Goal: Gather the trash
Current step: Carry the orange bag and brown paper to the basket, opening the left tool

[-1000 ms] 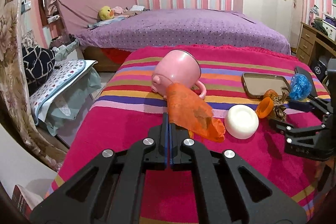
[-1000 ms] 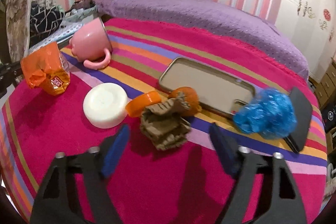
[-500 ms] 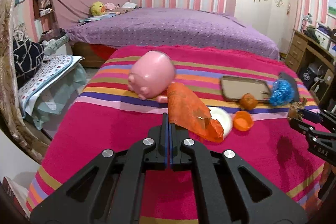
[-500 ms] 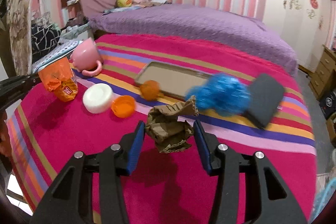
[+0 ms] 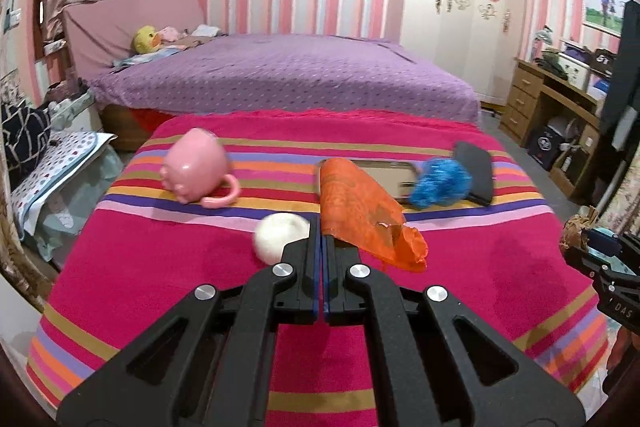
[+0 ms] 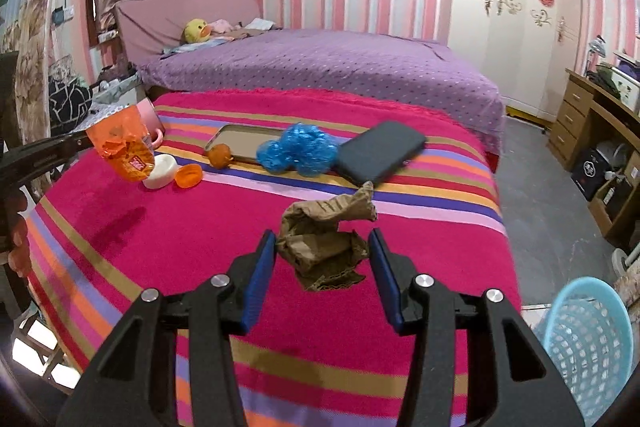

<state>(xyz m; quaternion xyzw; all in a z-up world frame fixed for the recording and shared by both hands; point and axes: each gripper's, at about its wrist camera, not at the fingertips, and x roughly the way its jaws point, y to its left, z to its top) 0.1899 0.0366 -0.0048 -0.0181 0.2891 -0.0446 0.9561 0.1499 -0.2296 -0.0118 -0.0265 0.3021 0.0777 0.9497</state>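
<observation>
Trash in both grippers, lifted off the striped cloth (image 6: 160,247): left gripper (image 5: 322,227) fully closed, pinching orange wrapper (image 5: 360,211); right gripper (image 6: 322,247) about half open, clamping crumpled brown paper (image 6: 320,243). Blue basket (image 6: 588,343) past the cloth's right edge. Blue wad (image 6: 298,151) on the cloth, bare cloth in front.

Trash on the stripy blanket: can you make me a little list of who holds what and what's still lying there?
left gripper: shut on orange wrapper
right gripper: shut on crumpled brown paper
still lying: blue plastic wad, orange cap
bin: light blue basket, on floor beside the striped blanket
</observation>
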